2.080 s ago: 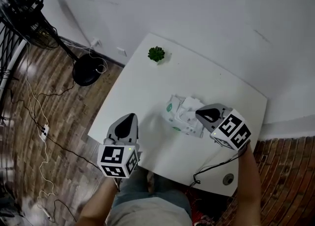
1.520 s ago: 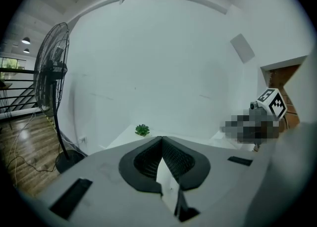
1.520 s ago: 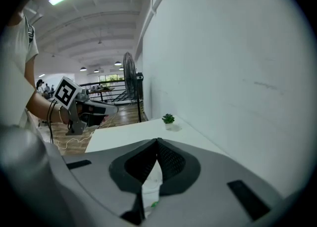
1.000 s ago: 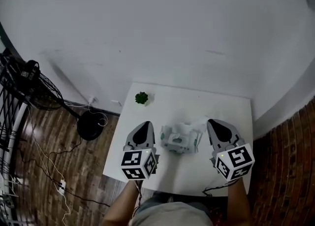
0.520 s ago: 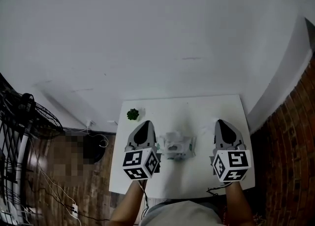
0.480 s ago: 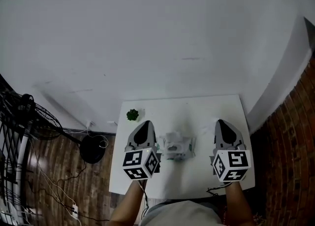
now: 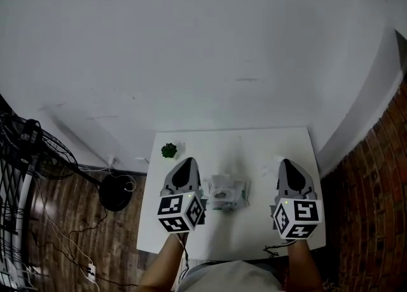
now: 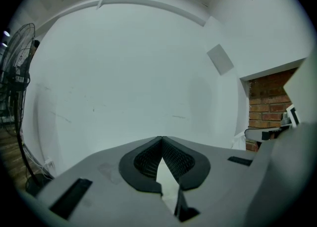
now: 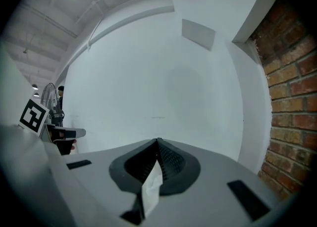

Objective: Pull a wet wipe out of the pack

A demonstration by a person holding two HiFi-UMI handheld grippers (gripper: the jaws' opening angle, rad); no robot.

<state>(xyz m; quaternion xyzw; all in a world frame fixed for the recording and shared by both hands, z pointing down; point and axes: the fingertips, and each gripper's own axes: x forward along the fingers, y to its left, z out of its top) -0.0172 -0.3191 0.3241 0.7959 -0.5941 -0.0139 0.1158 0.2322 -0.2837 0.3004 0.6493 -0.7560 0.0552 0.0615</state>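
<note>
The wet wipe pack lies on the white table, between my two grippers. My left gripper is held above the table just left of the pack. In the left gripper view it is shut, with only smooth white showing behind the tips. My right gripper hovers to the right of the pack, apart from it. The right gripper view shows it shut on a crinkled white wet wipe that hangs down between the pads. Both grippers point at the white wall.
A small green potted plant stands at the table's far left corner. A fan with a round black base and cables stand on the wood floor to the left. A brick wall runs along the right.
The right gripper has left the pack and drawn back to its right. The left gripper has come up beside the pack. In the last half second both barely moved.
</note>
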